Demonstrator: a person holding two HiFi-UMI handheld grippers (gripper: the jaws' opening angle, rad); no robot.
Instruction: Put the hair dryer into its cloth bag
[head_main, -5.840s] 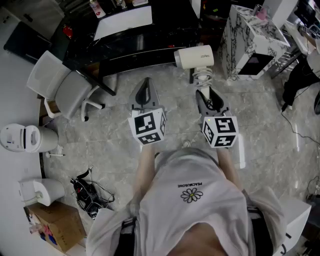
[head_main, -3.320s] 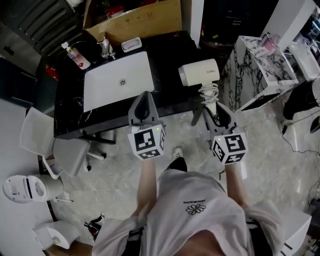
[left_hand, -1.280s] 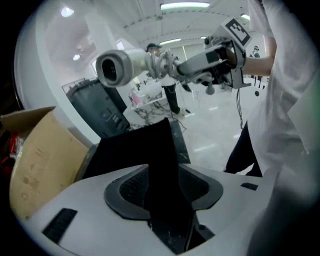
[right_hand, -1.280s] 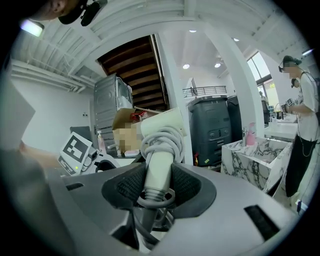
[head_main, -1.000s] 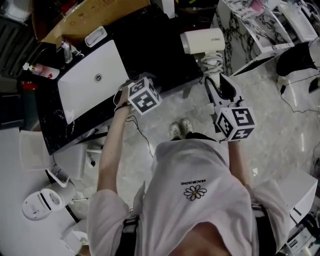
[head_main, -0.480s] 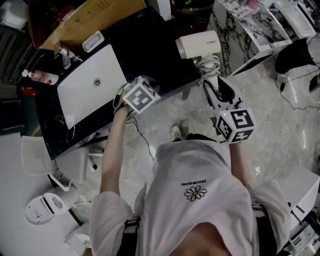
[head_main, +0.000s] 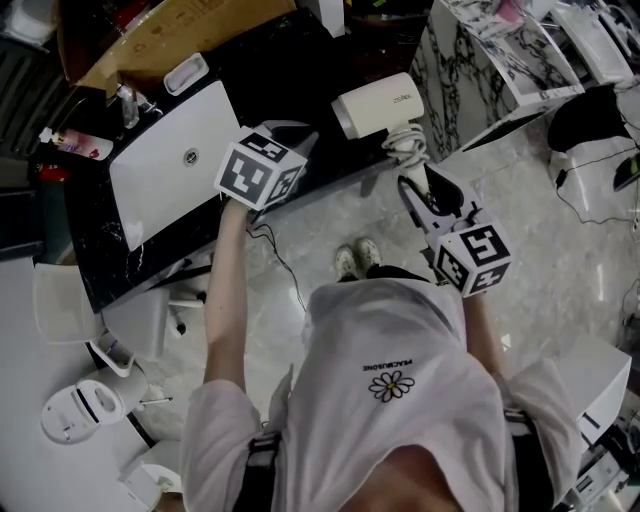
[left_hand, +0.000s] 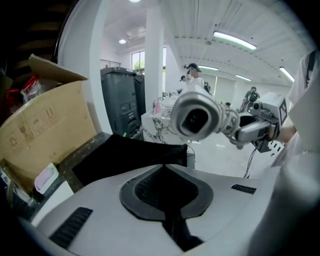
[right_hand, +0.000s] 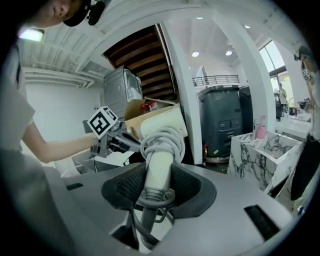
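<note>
Right gripper (right_hand: 156, 172): fingers clamped on the hair dryer (head_main: 378, 103) handle; left gripper (left_hand: 162, 166): fingers just closed, apparently pinching the cloth bag (left_hand: 138, 153) above the bench (left_hand: 86, 149).

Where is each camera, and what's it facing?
Head view: on the head, facing steeply down; shirt, arms, shoes show.
Left gripper view: on the left gripper, along jaws just closed on the cloth bag, toward the hair dryer; shirt shows.
Right gripper view: on the right gripper, along jaws clamping the dryer's handle; left arm shows.
Shared: all see the hair dryer.
</note>
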